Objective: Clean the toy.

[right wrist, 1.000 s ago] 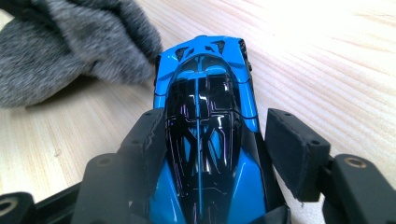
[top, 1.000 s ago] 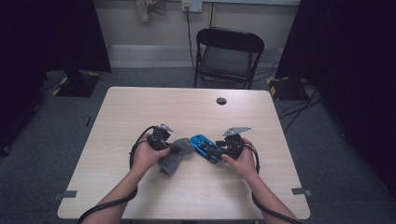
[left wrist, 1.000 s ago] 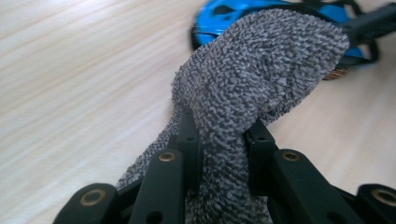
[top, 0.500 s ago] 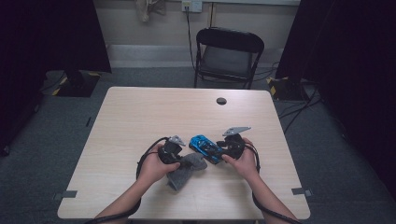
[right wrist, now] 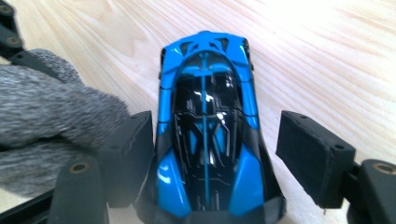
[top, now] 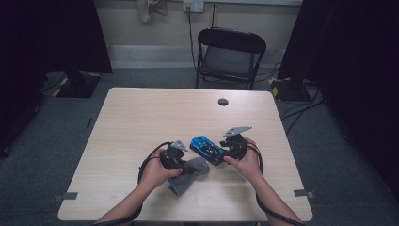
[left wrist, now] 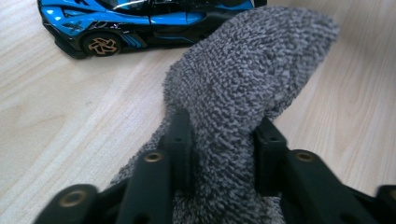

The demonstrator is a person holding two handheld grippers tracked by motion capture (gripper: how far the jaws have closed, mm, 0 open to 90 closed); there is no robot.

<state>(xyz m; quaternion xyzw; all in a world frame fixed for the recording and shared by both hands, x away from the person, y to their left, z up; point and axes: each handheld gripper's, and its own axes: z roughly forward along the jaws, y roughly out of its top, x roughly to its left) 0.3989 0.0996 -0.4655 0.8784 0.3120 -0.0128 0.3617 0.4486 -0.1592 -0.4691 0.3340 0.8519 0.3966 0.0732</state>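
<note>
Compared with a second ago, the left gripper (top: 181, 162) has been drawn nearer the person's edge of the table (top: 141, 117), the grey cloth (left wrist: 243, 93) coming with it and now trailing towards that edge. Its jaws have just been opening, yet the looped, woolly terry is still being pinched between the black pads. The right gripper (right wrist: 219, 154) is being kept where it was; its jaws have just been opening too, and the toy car (right wrist: 205, 116) is lying between them, one pad against its flank, the other standing clear. The car is being shown as glossy, blue and black, low and wedge-shaped, resting on pale wood-grain laminate just beside the cloth.
</note>
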